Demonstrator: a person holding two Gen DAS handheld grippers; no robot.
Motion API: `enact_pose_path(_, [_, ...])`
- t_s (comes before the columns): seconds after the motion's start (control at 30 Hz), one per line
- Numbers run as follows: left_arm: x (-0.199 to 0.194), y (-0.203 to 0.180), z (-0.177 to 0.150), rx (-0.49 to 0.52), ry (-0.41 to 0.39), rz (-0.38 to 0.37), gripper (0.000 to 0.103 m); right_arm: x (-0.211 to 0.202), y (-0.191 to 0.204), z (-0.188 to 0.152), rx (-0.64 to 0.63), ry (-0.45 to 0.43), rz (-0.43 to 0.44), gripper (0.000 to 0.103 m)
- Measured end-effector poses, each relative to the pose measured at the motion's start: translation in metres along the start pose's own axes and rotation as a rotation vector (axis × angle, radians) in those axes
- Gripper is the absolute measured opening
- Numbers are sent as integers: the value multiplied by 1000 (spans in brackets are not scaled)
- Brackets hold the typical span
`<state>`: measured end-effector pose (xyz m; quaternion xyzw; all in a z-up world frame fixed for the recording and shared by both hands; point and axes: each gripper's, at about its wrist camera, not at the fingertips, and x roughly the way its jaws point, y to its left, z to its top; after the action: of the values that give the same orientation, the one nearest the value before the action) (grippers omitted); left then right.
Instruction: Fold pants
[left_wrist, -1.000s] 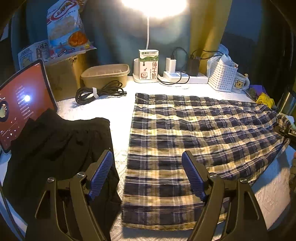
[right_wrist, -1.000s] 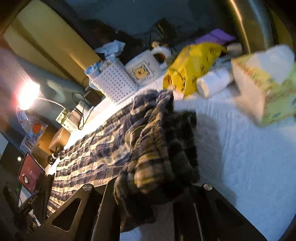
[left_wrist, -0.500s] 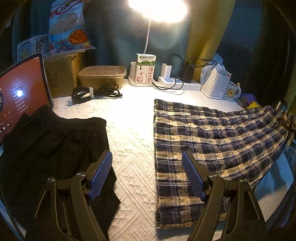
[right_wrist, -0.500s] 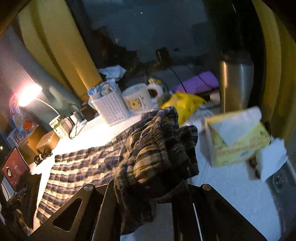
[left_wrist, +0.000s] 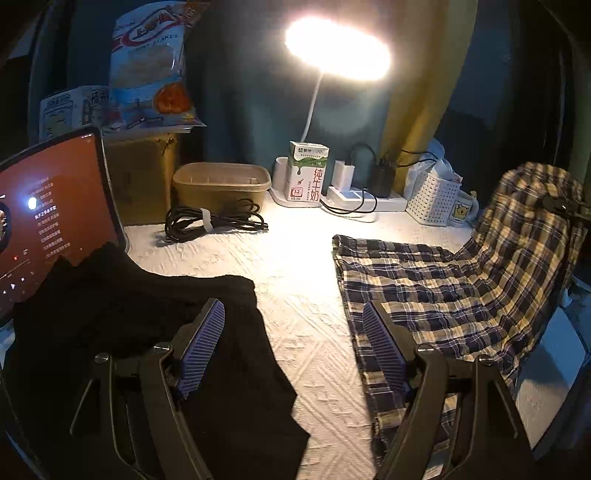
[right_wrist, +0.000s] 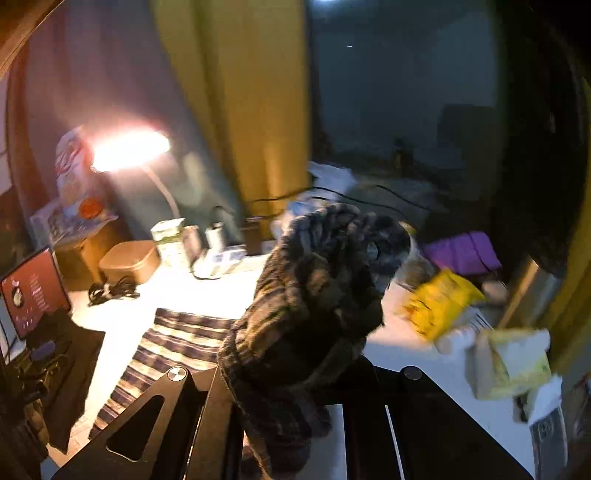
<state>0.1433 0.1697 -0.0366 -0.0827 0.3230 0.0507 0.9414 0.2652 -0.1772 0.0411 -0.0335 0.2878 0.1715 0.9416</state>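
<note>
Plaid pants (left_wrist: 436, 295) lie on the white textured table cover, their right end lifted high at the right edge of the left wrist view. My right gripper (right_wrist: 291, 373) is shut on that bunched waist end of the plaid pants (right_wrist: 317, 295), which hangs in front of its camera and hides the fingertips. My left gripper (left_wrist: 291, 343) stands open above the cover, with nothing between its blue pads (left_wrist: 201, 347), between the plaid pants and a black garment (left_wrist: 147, 325) at the left.
A lit tablet (left_wrist: 44, 218) leans at far left. Along the back stand a tan container (left_wrist: 221, 182), a coiled cable (left_wrist: 210, 221), a milk carton (left_wrist: 308, 171), a power strip (left_wrist: 362, 195), a white basket (left_wrist: 432, 199) and a mug (left_wrist: 461, 214). A yellow bag (right_wrist: 439, 302) and tissue box (right_wrist: 509, 362) lie right.
My right gripper has risen and rolled, lifting the waist end of the plaid pants off the table. In the left wrist view the pants have shifted right and their far end now stands up.
</note>
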Motion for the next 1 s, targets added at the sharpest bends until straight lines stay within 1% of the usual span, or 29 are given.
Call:
enact_pose_path(0.17, [-4,6,3,45,-13,-9,77,24,63,7,-116,23,10,9])
enact_pose_path(0.27, [-8,11,5,60,-17,-7,77,41,102,3,-196,42,20,9])
enact_pose_path(0.37, [-13,16,5,67,-24,-1,77,67,137,-4,-253,82,44,9])
enact_pose_path(0.43, [-16,21,3,63,-25,11,77,81,153,-11,-280,113,65,9])
enact_pose_path(0.57, [-17,31,0,36,-17,34,77,111,192,-35,-357,197,101,9])
enact_pose_path(0.67, [-18,34,-2,26,-11,48,77,124,204,-51,-374,250,114,9])
enact_pose_path(0.73, [-17,33,-2,27,-6,53,77,129,211,-59,-390,283,123,12])
enact_pose_path(0.77, [-17,32,-2,30,-4,54,77,130,212,-62,-397,299,129,18])
enact_pose_path(0.8, [-16,30,-2,33,-2,55,77,130,212,-65,-399,309,142,25])
enact_pose_path(0.83, [-15,28,-2,37,1,53,77,129,211,-66,-396,311,156,30])
enact_pose_path(0.87, [-14,26,-1,41,3,52,77,126,210,-68,-392,316,177,46])
enact_pose_path(0.9, [-13,23,0,45,5,50,77,123,209,-69,-389,320,198,70])
enact_pose_path(0.93, [-11,20,1,51,6,47,77,120,209,-70,-387,327,233,80])
enact_pose_path(0.97, [-10,16,2,55,7,43,77,114,210,-72,-391,322,275,88])
enact_pose_path(1.0, [-8,13,4,57,8,40,77,109,210,-72,-397,315,286,88])
